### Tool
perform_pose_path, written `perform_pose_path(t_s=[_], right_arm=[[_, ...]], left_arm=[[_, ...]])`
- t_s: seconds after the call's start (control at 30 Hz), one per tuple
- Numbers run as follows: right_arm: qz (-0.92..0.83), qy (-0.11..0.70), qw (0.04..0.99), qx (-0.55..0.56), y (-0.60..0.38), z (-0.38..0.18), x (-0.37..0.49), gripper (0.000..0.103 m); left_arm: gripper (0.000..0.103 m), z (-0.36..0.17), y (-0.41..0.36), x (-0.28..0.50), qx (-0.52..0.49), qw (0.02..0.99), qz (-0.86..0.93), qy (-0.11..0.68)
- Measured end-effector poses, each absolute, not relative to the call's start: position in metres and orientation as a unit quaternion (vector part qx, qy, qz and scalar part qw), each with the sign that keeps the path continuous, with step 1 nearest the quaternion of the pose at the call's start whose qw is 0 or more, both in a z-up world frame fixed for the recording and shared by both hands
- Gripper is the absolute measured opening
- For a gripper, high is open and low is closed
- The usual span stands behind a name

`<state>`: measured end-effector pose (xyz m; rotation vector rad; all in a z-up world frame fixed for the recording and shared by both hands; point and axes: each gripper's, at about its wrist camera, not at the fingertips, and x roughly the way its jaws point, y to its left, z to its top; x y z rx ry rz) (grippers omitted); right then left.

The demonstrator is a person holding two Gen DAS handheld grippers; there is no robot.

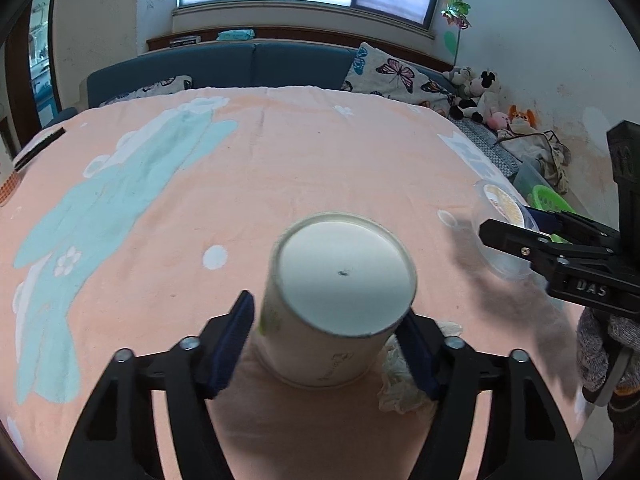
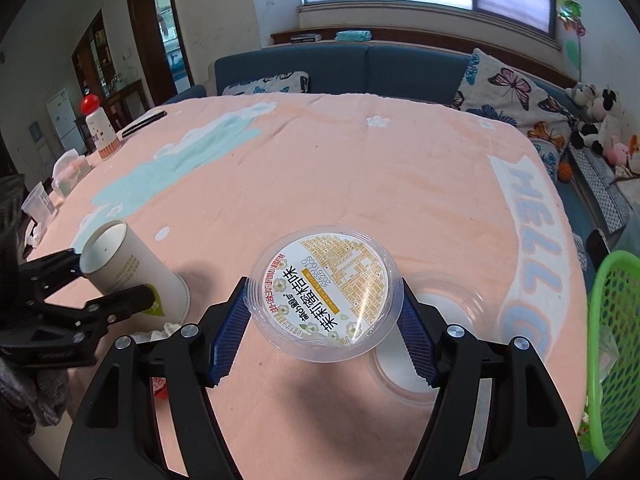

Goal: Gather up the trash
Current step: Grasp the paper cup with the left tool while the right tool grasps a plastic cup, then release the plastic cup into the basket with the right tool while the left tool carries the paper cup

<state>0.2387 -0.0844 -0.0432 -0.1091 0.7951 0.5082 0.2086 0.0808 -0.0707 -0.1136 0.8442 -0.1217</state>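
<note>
We've got an upturned white paper cup standing between our left gripper's blue pads, which aren't pressing on it. Our right gripper clamps a clear, labelled plastic lid. Peach tablecloth runs bare toward the blue sofa; green basket sits at the right edge.

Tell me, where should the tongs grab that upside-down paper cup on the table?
Across the paper cup side wall, about mid-height, coming down at a slant from the near side. It stands upside down, so its flat closed bottom faces up and offers no rim; the round wall fits between the left tongs, which already straddle it.
</note>
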Motion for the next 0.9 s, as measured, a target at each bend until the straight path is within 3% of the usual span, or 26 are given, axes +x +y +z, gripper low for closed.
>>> perform_pose_path(t_s=[0.4, 0.9], right_arm=[[0.226, 0.375, 0.899, -0.031, -0.114, -0.032, 0.218, 0.070], [0.143, 0.365, 0.920, 0.001, -0.201, -0.021, 0.200, 0.070]], left_arm=[[0.061, -0.063, 0.079, 0.207, -0.060, 0.916, -0.051, 0.393], [0.061, -0.001, 0.023, 0.202, -0.026, 0.934, -0.108, 0.340]])
